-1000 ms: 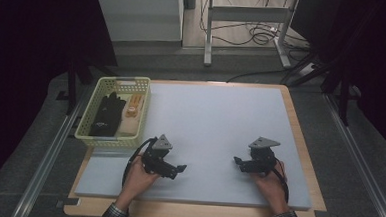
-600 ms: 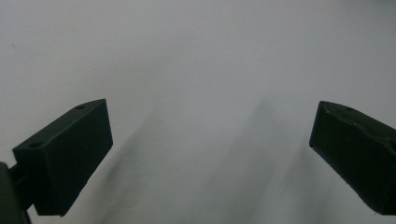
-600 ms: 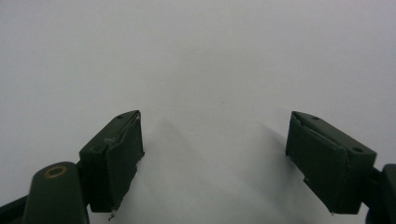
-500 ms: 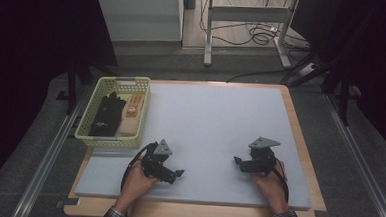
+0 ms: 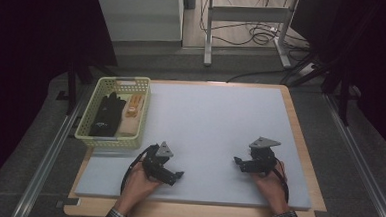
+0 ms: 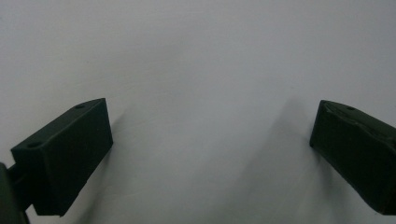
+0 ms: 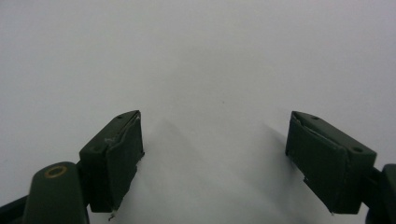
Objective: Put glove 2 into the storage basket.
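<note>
My left gripper [image 5: 173,176] rests low over the grey mat [image 5: 215,119] near its front left, held by a hand. In the left gripper view its jaws stand wide apart [image 6: 212,144] with only bare mat between them. My right gripper [image 5: 239,162] sits at the front right of the mat, pointing left. Its jaws are also spread [image 7: 215,149], nothing between them.
A yellow-green basket [image 5: 94,128] stands at the mat's left edge, holding a black glove [image 5: 105,115] and an orange-and-tan item [image 5: 133,108]. The mat lies on a wooden board [image 5: 300,129]. A metal table frame and cables [image 5: 255,34] are on the floor beyond.
The left gripper has shifted slightly toward the front of the mat and turned a little. The right gripper has stayed put.
</note>
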Demonstrator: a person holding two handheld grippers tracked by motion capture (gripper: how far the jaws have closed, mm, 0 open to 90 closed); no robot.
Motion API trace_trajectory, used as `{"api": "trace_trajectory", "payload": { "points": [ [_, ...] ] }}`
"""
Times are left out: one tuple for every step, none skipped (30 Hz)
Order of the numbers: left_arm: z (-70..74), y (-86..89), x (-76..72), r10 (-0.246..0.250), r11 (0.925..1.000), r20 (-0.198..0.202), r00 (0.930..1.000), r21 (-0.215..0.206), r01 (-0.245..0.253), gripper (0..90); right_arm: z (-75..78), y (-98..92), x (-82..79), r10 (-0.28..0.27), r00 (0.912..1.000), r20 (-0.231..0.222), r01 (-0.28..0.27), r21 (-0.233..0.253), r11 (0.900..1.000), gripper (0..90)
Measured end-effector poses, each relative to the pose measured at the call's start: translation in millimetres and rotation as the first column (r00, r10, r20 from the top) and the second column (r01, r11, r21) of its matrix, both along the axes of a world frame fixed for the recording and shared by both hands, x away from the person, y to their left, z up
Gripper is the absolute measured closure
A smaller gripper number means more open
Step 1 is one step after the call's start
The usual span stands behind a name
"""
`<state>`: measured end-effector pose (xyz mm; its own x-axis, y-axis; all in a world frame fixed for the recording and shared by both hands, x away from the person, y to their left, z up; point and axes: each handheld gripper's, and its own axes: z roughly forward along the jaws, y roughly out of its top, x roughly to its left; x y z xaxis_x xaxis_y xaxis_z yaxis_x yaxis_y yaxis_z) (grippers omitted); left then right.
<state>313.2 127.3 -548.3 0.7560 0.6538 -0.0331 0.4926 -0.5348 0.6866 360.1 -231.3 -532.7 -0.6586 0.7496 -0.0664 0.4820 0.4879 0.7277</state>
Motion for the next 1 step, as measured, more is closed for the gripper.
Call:
{"api": "trace_trajectory", "payload": {
  "points": [
    [0.0,-0.1,0.0,0.000,1.0000,0.000,1.0000,0.000,0.000,0.0,-0.1,0.3,-0.1,0.000,1.0000,0.001,0.000,-0.001,1.000,18.5]
  ]
}}
